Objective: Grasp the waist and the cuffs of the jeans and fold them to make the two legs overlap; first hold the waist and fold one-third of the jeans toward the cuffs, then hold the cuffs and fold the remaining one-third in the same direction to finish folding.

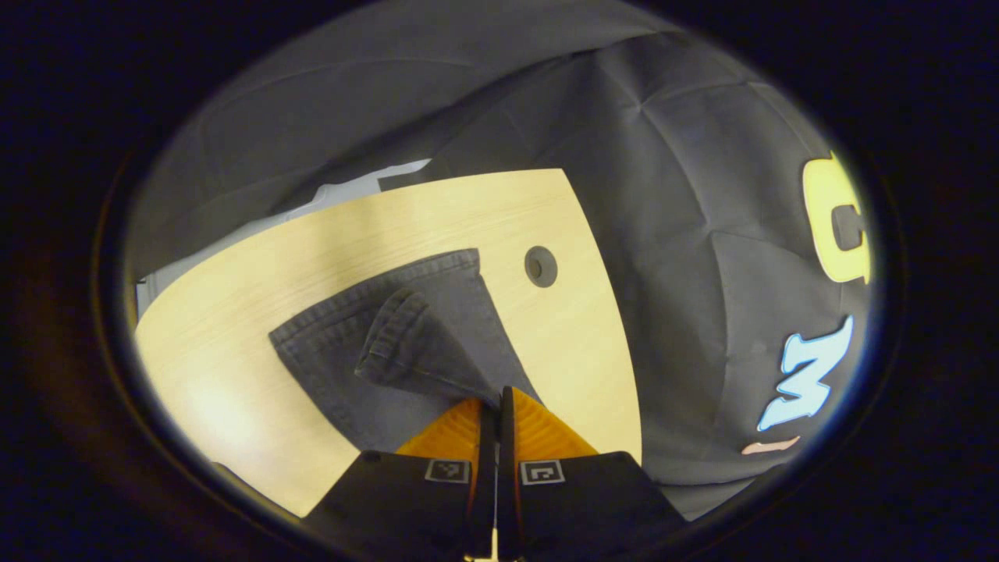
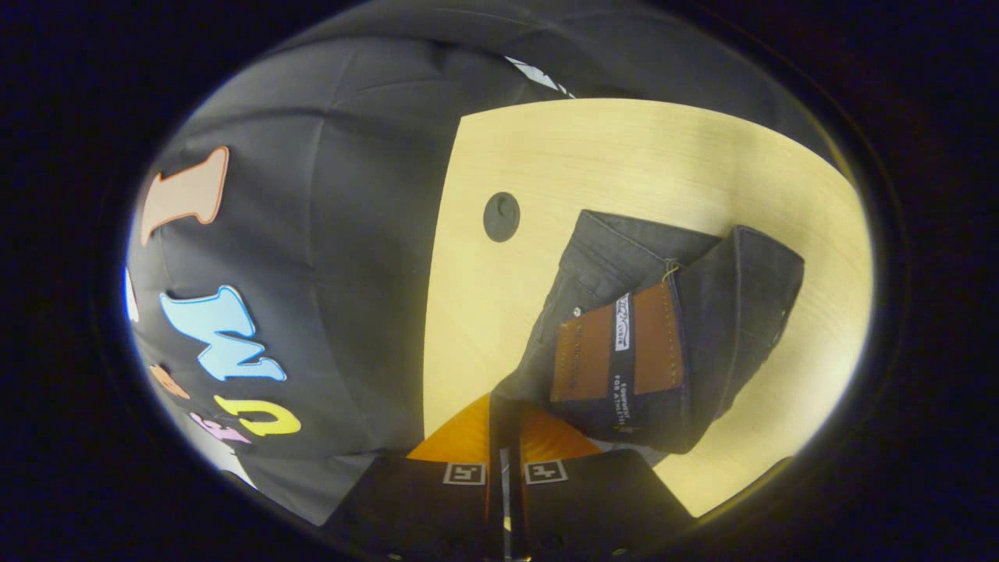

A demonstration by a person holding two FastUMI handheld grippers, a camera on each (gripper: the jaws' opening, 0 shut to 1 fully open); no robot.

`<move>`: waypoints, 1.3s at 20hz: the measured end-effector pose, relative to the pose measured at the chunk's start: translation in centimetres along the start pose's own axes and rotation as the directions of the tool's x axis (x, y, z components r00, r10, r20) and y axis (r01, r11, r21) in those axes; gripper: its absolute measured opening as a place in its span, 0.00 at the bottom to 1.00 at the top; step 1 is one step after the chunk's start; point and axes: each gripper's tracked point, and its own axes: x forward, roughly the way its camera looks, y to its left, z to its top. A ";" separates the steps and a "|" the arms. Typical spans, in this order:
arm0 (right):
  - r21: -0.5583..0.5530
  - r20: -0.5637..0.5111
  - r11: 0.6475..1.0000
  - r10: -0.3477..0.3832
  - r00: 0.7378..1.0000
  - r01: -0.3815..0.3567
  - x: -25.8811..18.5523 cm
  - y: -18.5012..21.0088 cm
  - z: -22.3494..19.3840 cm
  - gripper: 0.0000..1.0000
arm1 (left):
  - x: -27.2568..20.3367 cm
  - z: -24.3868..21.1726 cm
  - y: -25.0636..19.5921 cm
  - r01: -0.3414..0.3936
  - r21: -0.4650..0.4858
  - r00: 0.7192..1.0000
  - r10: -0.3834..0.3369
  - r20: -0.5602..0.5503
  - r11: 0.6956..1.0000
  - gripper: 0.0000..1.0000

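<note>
Left gripper view: dark jeans (image 1: 421, 343) lie on the wooden counter (image 1: 234, 312), cuffs (image 1: 390, 328) lifted, pinched by the left tongs (image 1: 490, 402), closed on the fabric. Right gripper view: the right tongs (image 2: 503, 421) clamp the waist (image 2: 624, 351) beside its brown leather patch (image 2: 616, 351). A round grommet hole (image 2: 501, 216) sits nearby on the counter, unobstructed.

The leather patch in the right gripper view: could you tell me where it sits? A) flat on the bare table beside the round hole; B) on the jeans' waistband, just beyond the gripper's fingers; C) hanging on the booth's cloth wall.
B: the brown leather patch is sewn to the dark jeans at the waist, just past the right gripper, which is shut on that denim above the table.
</note>
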 end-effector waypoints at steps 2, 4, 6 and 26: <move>0.004 0.024 1.000 -0.007 1.000 0.007 1.3 -0.6 0.6 0.03 | 1.3 0.4 0.2 0.021 -0.005 1.000 -0.020 0.008 1.000 0.10; 0.017 0.041 1.000 -0.021 0.999 0.020 2.7 -1.3 1.3 0.04 | 2.7 0.9 0.6 0.024 -0.021 1.000 -0.023 0.021 1.000 0.10; 0.026 0.062 0.999 -0.029 0.998 0.027 3.7 -1.6 1.6 0.12 | 3.8 1.2 1.5 0.003 -0.027 1.000 -0.002 0.030 1.000 0.10; -0.170 0.369 0.983 -0.003 0.929 0.070 -10.9 -5.9 -1.8 0.93 | -15.9 -3.2 -6.1 0.023 0.533 0.763 -0.359 0.537 0.846 0.92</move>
